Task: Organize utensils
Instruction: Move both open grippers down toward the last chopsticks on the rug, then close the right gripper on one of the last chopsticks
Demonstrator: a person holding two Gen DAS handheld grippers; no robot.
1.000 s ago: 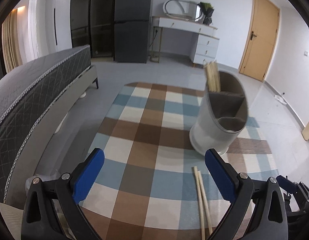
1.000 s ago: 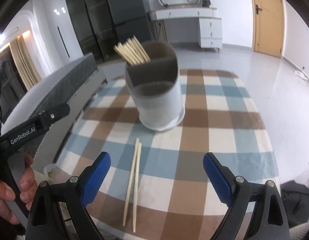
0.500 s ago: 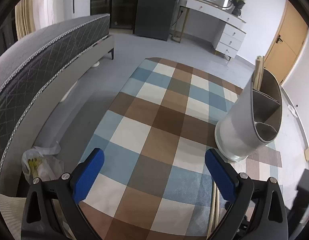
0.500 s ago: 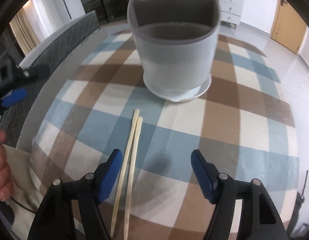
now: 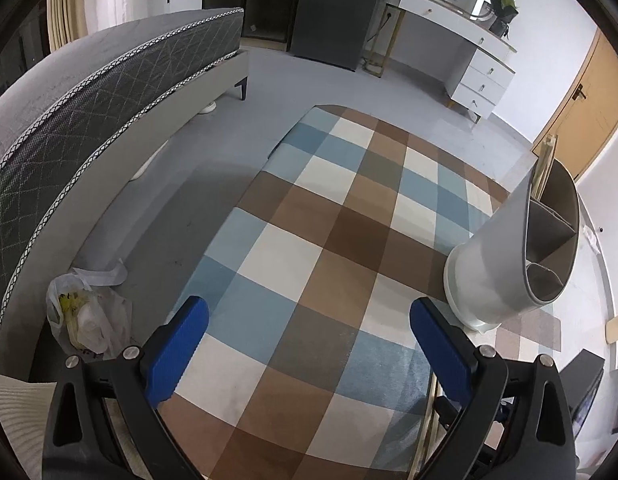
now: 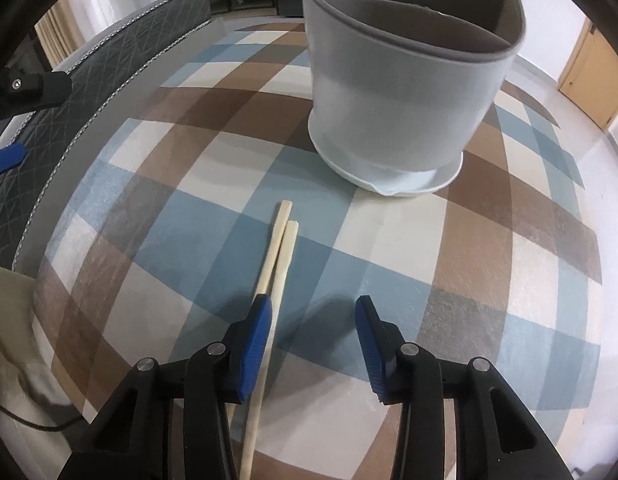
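Note:
Two pale wooden chopsticks (image 6: 283, 248) lie side by side on the checked tablecloth (image 6: 489, 260), pointing at a grey divided utensil holder (image 6: 389, 100). My right gripper (image 6: 315, 320) hangs low over their near half with its jaws closing. The left pad (image 6: 259, 332) covers one chopstick and the other lies just inside it, with neither gripped. In the left wrist view the holder (image 5: 505, 264) stands at the right with several chopsticks (image 5: 547, 160) in its far compartment. My left gripper (image 5: 309, 344) is open above bare cloth, with nothing between its fingers.
A grey quilted bed (image 5: 89, 120) runs along the left of the table. A white plastic bag (image 5: 85, 316) lies on the floor by it. A white dresser (image 5: 469, 64), a dark fridge (image 5: 333, 20) and a wooden door (image 5: 581, 120) stand at the far side.
My right gripper has come down close over the loose chopsticks and its jaws have narrowed. My left gripper has shifted left and tilted, so the holder now sits at its right edge.

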